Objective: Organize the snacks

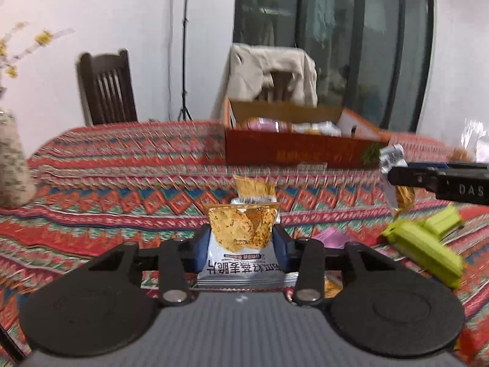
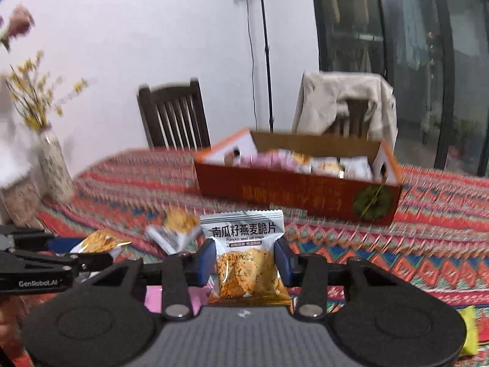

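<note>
Left wrist view: left gripper (image 1: 241,244) fingers were clenched on an oat-crisp packet (image 1: 241,238), held above the counter (image 1: 122,177), long axis along the fingers, print upside down. Best carried level over the red box (image 1: 293,153).

Right wrist view: right gripper (image 2: 246,260) was grasping another crisp packet (image 2: 247,260), label end toward the box; release only once inside.
</note>
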A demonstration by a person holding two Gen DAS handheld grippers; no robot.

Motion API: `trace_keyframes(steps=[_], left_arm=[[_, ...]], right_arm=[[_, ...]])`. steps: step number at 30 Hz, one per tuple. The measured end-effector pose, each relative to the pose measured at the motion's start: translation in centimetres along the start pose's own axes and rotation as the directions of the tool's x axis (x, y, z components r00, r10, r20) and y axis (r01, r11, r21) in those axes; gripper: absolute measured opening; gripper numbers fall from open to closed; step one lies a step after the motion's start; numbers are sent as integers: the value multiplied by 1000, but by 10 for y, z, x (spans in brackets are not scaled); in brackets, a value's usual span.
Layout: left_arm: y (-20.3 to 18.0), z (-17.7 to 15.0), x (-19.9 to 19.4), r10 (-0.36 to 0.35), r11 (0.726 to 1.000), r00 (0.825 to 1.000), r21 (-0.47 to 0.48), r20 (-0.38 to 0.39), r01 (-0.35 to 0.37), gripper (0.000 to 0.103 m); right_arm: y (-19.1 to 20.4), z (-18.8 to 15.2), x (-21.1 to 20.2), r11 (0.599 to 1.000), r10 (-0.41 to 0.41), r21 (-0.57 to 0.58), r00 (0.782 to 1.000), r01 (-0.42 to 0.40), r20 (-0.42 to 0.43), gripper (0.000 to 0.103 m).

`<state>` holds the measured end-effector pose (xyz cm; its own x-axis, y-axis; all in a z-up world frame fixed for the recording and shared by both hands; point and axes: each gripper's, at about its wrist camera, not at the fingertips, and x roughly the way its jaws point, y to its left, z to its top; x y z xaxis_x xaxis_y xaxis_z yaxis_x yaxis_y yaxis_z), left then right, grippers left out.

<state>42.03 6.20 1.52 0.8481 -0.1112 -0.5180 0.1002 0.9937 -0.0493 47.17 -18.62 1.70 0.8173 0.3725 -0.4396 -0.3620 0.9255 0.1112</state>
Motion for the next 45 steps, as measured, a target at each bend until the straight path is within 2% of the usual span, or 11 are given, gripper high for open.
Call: trace_keyframes(steps=[4,10,16,23,28,35,45], left_arm=[[-8,-4,-45,-2,1000,999,-17,48,3,43],[-31,-17,-91,-13,1000,997,-28,80,15,43],[-55,-30,-118,-23,999,995,-36,94,27,43],[-70,-28,-133,-39,999,992,-14,120,41,43],[-73,-18,-133,-42,999,991,4,130,42,43],[-72,15,-110,-33,998,986,65,164,23,43],[-56,89,-27,-68,996,986,67,150,58,43]], right_arm=[[7,3,-44,999,5,-42,999,-3,38,41],[10,-17,-108,997,-6,-74,998,10,55,41],[1,-40,-160,997,-29,-73,998,33,51,41],[-9,-49,-197,996,-52,-66,996,57,77,41],[-13,-47,-201,996,-59,-58,994,64,89,41],[-20,-28,-186,995,-59,-74,993,67,106,42],[-57,36,-130,997,-27,-67,991,36,133,42]])
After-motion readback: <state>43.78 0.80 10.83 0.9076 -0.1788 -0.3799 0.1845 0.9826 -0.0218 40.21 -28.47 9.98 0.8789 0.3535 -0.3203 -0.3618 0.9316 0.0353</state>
